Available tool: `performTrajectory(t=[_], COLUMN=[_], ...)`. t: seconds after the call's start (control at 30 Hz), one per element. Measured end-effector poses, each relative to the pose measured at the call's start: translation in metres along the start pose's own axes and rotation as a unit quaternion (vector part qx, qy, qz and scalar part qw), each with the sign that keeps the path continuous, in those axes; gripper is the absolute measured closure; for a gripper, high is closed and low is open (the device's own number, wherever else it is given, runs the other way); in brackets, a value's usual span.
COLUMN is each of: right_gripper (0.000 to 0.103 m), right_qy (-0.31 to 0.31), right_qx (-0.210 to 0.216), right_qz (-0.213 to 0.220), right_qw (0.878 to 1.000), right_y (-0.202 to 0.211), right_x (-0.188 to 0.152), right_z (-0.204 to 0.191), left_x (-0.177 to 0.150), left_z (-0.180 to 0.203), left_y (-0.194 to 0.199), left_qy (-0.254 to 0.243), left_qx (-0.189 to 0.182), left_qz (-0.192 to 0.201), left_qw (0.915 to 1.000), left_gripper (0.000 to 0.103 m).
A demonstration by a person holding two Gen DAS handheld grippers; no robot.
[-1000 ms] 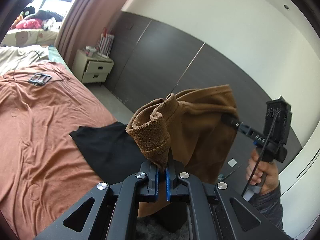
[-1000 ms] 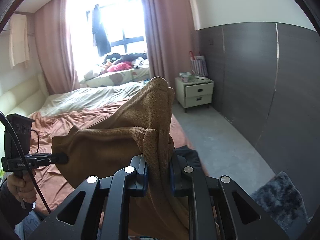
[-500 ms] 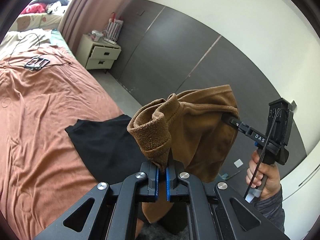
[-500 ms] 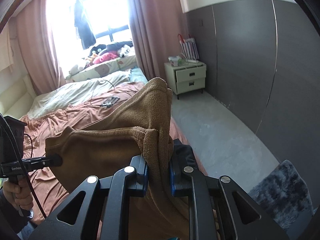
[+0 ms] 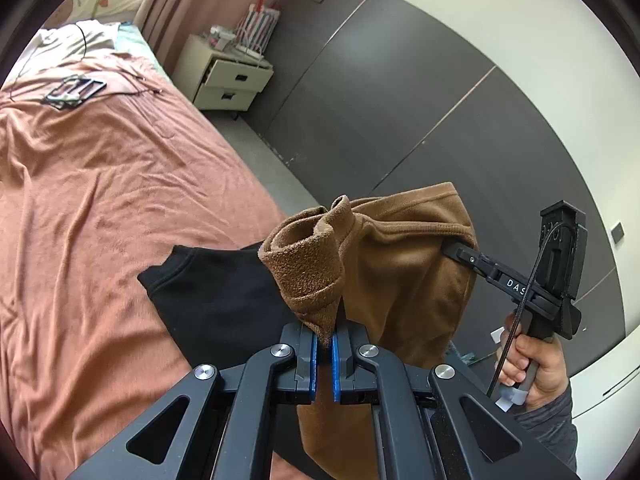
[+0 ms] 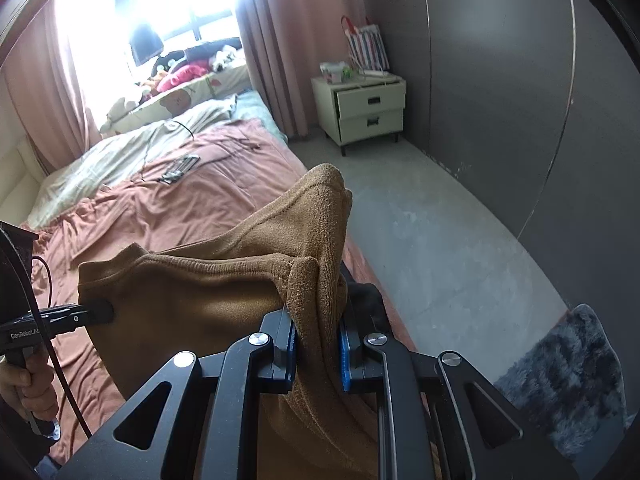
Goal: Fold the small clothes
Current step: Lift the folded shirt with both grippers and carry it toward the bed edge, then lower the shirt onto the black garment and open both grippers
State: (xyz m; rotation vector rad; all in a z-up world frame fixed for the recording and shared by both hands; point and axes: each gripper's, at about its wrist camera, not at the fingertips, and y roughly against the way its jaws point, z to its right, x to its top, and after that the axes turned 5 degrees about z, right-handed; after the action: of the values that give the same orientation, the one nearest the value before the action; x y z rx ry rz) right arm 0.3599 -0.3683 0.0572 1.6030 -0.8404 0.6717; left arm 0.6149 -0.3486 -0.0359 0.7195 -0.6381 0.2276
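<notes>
Pinching opposite edges of the brown garment (image 5: 404, 264), the left gripper (image 5: 325, 354) and right gripper (image 6: 318, 354) hold it spread above the bed (image 5: 100, 184), apparently for laying flat.

Both cams ride on the grippers, tilted down, very close to the brown garment (image 5: 404, 280) filling the foreground. Left view faces across the bed (image 5: 88, 208) toward the grey wall; right view faces the window. Shared: garment, bed, nightstand (image 6: 366, 106).
</notes>
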Motion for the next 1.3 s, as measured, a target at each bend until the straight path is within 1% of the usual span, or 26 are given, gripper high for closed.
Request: performTrajectory(t=[0.03, 0.13, 0.27, 0.3, 0.33, 0.37, 0.4, 0.43, 0.5, 0.53, 0.6, 0.63, 0.67, 0.73, 0.83, 0.9, 1.0, 1.1, 1.23, 1.27, 1.3], right_gripper=[0.090, 0.090, 0.089, 0.086, 0.083, 0.078, 0.077, 0.077, 0.077, 0.077, 0.077, 0.077, 0.077, 0.077, 0.077, 0.079, 0.084, 0.086, 0.087, 0.091, 0.092], right_qy=[-0.002, -0.004, -0.004, 0.006, 0.011, 0.011, 0.008, 0.004, 0.000, 0.000, 0.000, 0.001, 0.006, 0.011, 0.021, 0.019, 0.014, 0.016, 0.018, 0.020, 0.025], right_qx=[-0.001, -0.002, -0.002, -0.007, -0.016, -0.028, -0.038, -0.047, -0.060, -0.061, -0.048, -0.045, -0.042, -0.034, -0.036, -0.037, -0.032, -0.034, -0.039, -0.045, -0.050], right_qz=[-0.004, -0.016, -0.027, -0.036, -0.043, -0.055, -0.061, -0.060, -0.048, -0.043, -0.034, -0.033, -0.036, -0.054, -0.074, -0.089, -0.113, -0.126, -0.140, -0.143, -0.145], right_qw=[1.000, 1.000, 1.000, 0.999, 0.999, 0.998, 0.997, 0.997, 0.997, 0.997, 0.998, 0.998, 0.998, 0.998, 0.996, 0.995, 0.993, 0.991, 0.989, 0.989, 0.988], right_y=[0.004, -0.010, -0.034, -0.043, -0.053, -0.061, -0.064, -0.063, -0.049, -0.045, -0.029, -0.024, -0.020, -0.020, -0.035, -0.051, -0.075, -0.101, -0.129, -0.134, -0.137], right_x=[0.002, 0.010, 0.013, 0.014, 0.012, 0.011, 0.010, 0.011, 0.017, 0.019, 0.022, 0.018, 0.016, 0.009, 0.006, 0.007, 0.010, 0.017, 0.025, 0.026, 0.026], right_z=[0.018, 0.024, 0.023, 0.019, 0.021, 0.022, 0.022, 0.024, 0.028, 0.029, 0.031, 0.031, 0.031, 0.031, 0.034, 0.038, 0.043, 0.045, 0.048, 0.050, 0.051], left_x=[0.001, 0.003, 0.003, 0.003, 0.002, 0.002, 0.000, -0.003, -0.010, -0.013, -0.015, -0.016, -0.015, -0.013, -0.008, -0.006, -0.005, -0.006, -0.002, -0.001, -0.001], left_z=[-0.006, -0.024, -0.048, -0.055, -0.062, -0.066, -0.075, -0.082, -0.092, -0.093, -0.096, -0.097, -0.098, -0.098, -0.096, -0.092, -0.089, -0.087, -0.095, -0.099, -0.102], left_y=[-0.007, -0.022, -0.036, -0.040, -0.044, -0.047, -0.055, -0.061, -0.070, -0.070, -0.067, -0.065, -0.061, -0.053, -0.047, -0.047, -0.063, -0.080, -0.101, -0.107, -0.112], left_qy=[0.001, 0.013, 0.035, 0.040, 0.042, 0.043, 0.053, 0.065, 0.080, 0.073, 0.056, 0.056, 0.055, 0.048, 0.034, 0.023, 0.003, -0.018, -0.028, -0.031, -0.033], left_qx=[0.002, 0.005, 0.010, 0.015, 0.027, 0.037, 0.059, 0.069, 0.074, 0.090, 0.122, 0.123, 0.132, 0.148, 0.142, 0.125, 0.112, 0.101, 0.117, 0.123, 0.128], left_qz=[-0.003, -0.008, -0.014, -0.014, -0.014, -0.016, -0.030, -0.043, -0.064, -0.067, -0.065, -0.062, -0.053, -0.039, -0.021, -0.014, -0.031, -0.042, -0.053, -0.055, -0.058], left_qw=[1.0000, 0.9999, 0.9993, 0.9990, 0.9987, 0.9982, 0.9964, 0.9945, 0.9920, 0.9910, 0.9887, 0.9888, 0.9882, 0.9870, 0.9891, 0.9918, 0.9932, 0.9938, 0.9914, 0.9905, 0.9895], left_gripper=[0.098, 0.098, 0.098, 0.098, 0.098, 0.097, 0.097, 0.096, 0.096, 0.096, 0.087, 0.080, 0.074, 0.072, 0.072, 0.072, 0.072, 0.073, 0.073, 0.073, 0.073])
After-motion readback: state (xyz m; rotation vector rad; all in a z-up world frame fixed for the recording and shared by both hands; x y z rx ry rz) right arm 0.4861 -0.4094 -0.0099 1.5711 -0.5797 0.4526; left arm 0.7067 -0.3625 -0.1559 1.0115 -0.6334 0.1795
